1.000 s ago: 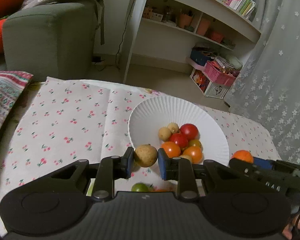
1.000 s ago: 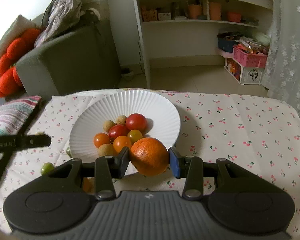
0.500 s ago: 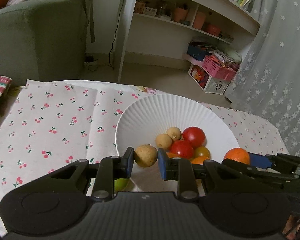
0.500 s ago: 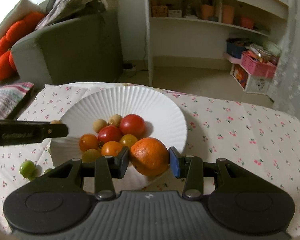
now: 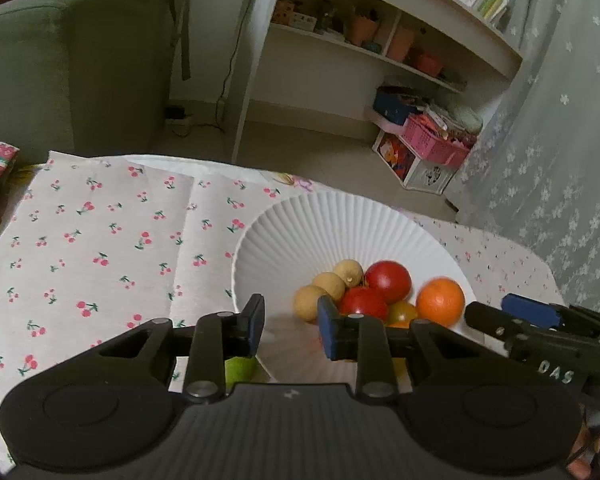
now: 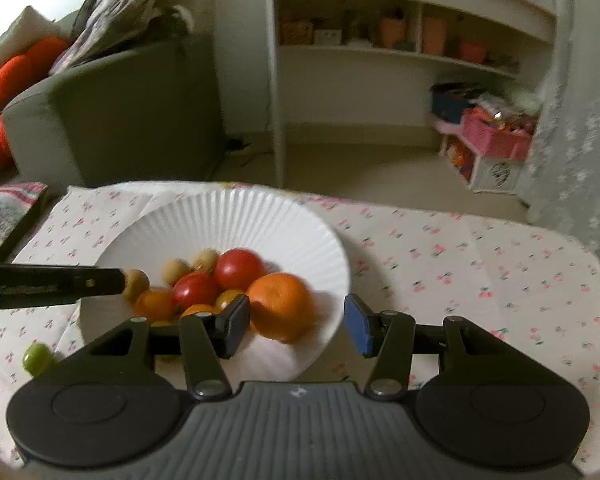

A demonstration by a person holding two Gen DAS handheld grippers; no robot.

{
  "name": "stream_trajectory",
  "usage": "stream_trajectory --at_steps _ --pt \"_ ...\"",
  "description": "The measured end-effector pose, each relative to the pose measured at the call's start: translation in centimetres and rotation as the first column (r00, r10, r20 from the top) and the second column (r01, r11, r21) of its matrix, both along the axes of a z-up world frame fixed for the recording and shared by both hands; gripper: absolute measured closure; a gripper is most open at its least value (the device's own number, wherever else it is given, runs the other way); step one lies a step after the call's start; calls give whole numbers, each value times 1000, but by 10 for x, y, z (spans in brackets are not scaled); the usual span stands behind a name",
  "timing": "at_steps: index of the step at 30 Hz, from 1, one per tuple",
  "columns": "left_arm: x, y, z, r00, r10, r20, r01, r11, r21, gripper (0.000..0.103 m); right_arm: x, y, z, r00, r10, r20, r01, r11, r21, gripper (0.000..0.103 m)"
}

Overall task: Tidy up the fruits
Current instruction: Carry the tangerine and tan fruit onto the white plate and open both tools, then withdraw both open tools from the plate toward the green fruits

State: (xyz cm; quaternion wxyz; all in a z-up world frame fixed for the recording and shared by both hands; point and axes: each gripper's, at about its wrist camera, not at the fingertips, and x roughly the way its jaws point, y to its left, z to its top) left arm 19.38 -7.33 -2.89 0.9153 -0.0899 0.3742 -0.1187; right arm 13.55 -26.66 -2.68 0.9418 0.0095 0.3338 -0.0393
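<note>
Orange (image 6: 281, 306) and longan (image 5: 309, 303) now released onto plate (image 6: 236, 216).

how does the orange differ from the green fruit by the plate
The orange is far bigger than the green fruit. The orange lies in the white plate against the tomatoes; the green fruit sits alone on the cherry-print cloth, off the plate. Both are round, and neither is held.

Plate (image 6: 284, 216): you see white, with ribbed lines.
Tablecloth (image 5: 100, 248): white, printed with small red cherries.
Orange (image 6: 280, 306): plain orange.
Tomatoes (image 6: 238, 268): red.
Small fruit (image 6: 36, 357) beside your plate: green, perhaps, since it is blurred.
Basket (image 5: 436, 146): pink.
</note>
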Motion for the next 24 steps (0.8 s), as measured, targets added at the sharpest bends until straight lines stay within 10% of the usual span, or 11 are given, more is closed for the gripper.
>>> stream_trajectory --at_steps 9,24 --pt "-14 16 17 1000 20 12 -20 999 -27 83 -9 0 14 999 -4 38 2 998 58 55" --pt "-55 30 42 998 38 56 -45 992 118 48 -44 28 33 994 100 54 -101 995 19 37"
